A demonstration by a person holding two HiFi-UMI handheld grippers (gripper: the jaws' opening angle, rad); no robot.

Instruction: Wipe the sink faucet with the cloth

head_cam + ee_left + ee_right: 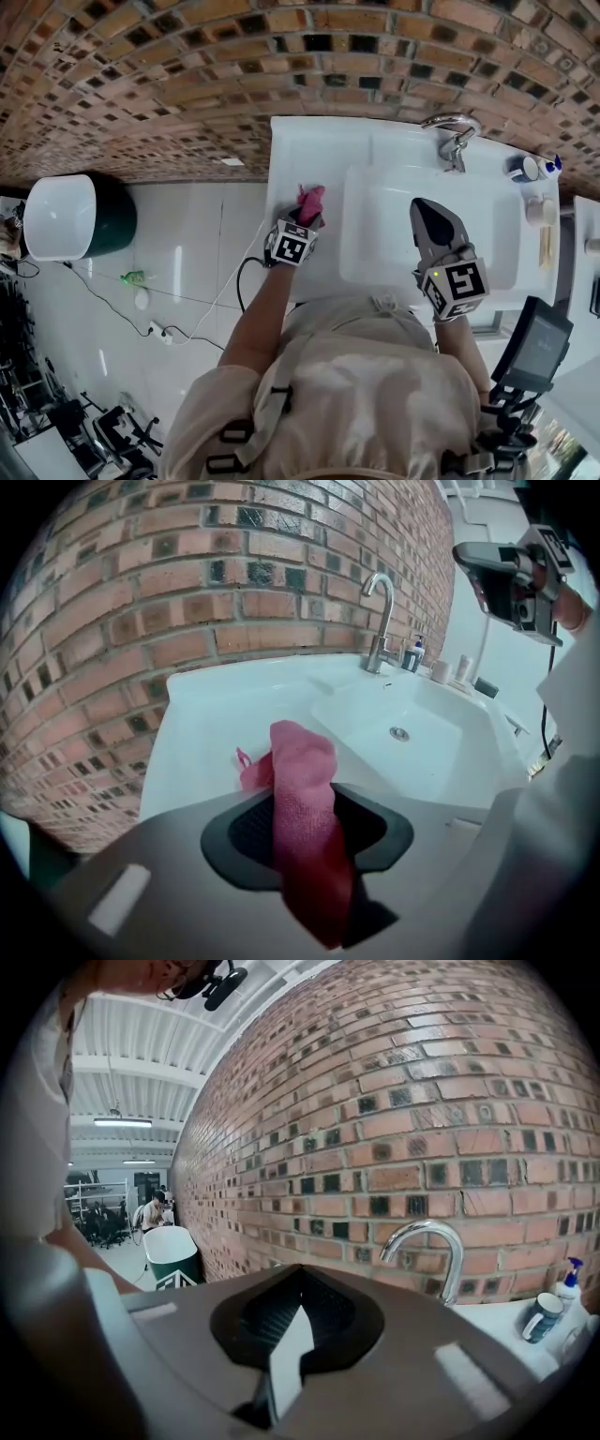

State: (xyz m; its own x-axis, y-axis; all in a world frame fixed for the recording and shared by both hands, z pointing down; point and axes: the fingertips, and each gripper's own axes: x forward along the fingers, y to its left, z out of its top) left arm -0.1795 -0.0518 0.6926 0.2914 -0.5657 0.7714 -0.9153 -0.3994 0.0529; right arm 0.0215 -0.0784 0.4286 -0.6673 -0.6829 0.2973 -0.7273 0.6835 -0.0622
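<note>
- Firmly clenched on the pink cloth (302,761): left tool (305,822), over the sink's (202,724) left rim.
- Soft, light, floppy; best pinched mid-fold.
- Right tool (292,1330) closed, empty.

— Where's the cloth?
— Middle of the head view. It's a pink cloth (311,199), bunched, its end standing up from the left gripper (305,217), which clamps it.
— And the faucet?
— Upper right, a chrome gooseneck faucet (453,131). It stands upright on the back rim of the white sink (375,150), well apart from the cloth.
</note>
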